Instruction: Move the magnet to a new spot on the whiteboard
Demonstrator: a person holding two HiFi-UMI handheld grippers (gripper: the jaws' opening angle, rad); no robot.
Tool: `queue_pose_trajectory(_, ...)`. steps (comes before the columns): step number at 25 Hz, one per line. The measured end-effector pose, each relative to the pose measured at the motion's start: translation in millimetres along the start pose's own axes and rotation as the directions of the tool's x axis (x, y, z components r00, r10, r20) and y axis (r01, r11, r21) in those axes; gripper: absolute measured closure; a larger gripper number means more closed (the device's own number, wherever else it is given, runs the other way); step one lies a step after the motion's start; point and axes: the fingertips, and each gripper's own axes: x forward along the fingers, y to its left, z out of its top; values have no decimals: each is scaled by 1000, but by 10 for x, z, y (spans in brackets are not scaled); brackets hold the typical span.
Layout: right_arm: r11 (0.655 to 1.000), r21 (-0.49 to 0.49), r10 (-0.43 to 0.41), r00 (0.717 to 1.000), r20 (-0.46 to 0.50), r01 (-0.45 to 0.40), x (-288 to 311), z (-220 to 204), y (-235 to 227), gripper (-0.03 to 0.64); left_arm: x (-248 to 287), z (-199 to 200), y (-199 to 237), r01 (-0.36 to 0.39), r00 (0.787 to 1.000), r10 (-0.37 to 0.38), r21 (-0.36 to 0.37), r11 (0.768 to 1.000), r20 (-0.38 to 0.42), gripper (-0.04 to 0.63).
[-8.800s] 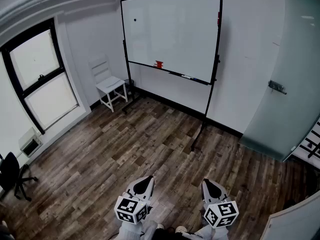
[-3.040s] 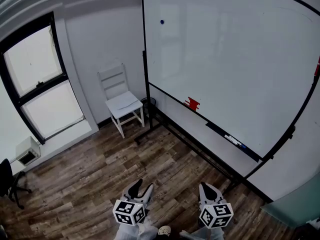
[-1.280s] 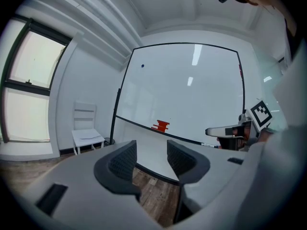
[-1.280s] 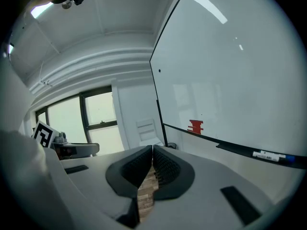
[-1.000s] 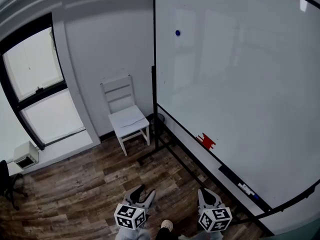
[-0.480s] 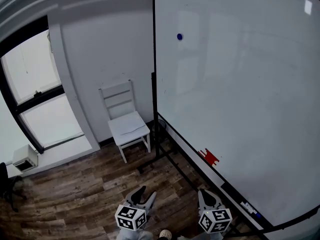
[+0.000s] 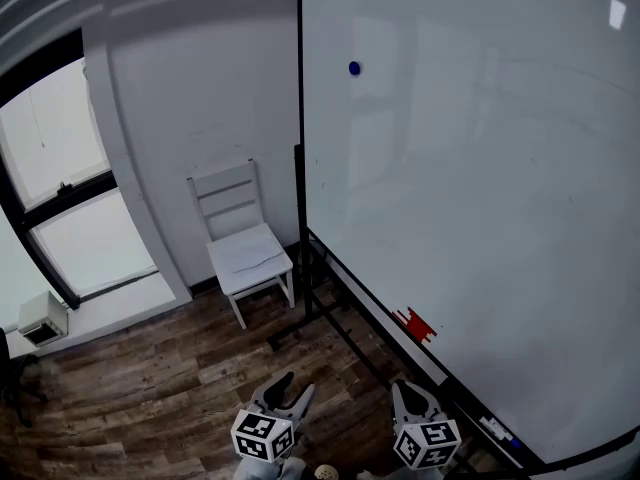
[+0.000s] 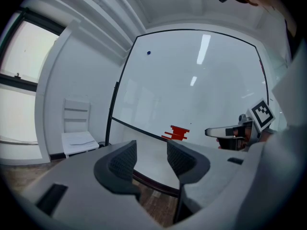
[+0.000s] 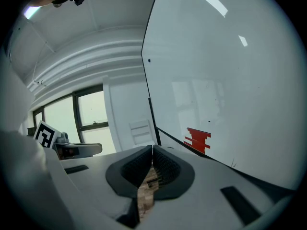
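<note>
Magnet [image 7: 354,68], position?
— High on whiteboard [image 7: 480,168], near its left edge, well above both grippers, neither nearer. Left gripper [image 7: 288,388] fingers: spread, empty. Right gripper [image 7: 412,393] fingers: pressed together, empty.

A white slat-backed wooden chair [image 7: 240,248] stands against a plain white wall [image 7: 190,118] on a dark wood-plank floor [image 7: 150,398].
A sheet of white paper [image 7: 252,258] lies on the chair's seat. Left of the chair is a tall black-framed window [image 7: 60,208] with bright panes, and a small white box unit [image 7: 40,320] sits low beneath it. Well to the chair's right is a flat red object with stepped edges [image 7: 414,324], and further right a small white pen with a blue end [image 7: 497,430].
</note>
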Motion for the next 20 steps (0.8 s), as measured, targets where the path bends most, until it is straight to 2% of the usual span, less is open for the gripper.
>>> queue_pose_trajectory(11,1000,18,-6,998,-58,7,80,-139,39,588,176,-112,16,45,998,-46,-24,999,-48,403)
queue_pose_trajectory(20,999,-22,-47,999,17,48,567,428,-178,588,879,399,225,131,991,-130,20,991,-9,403)
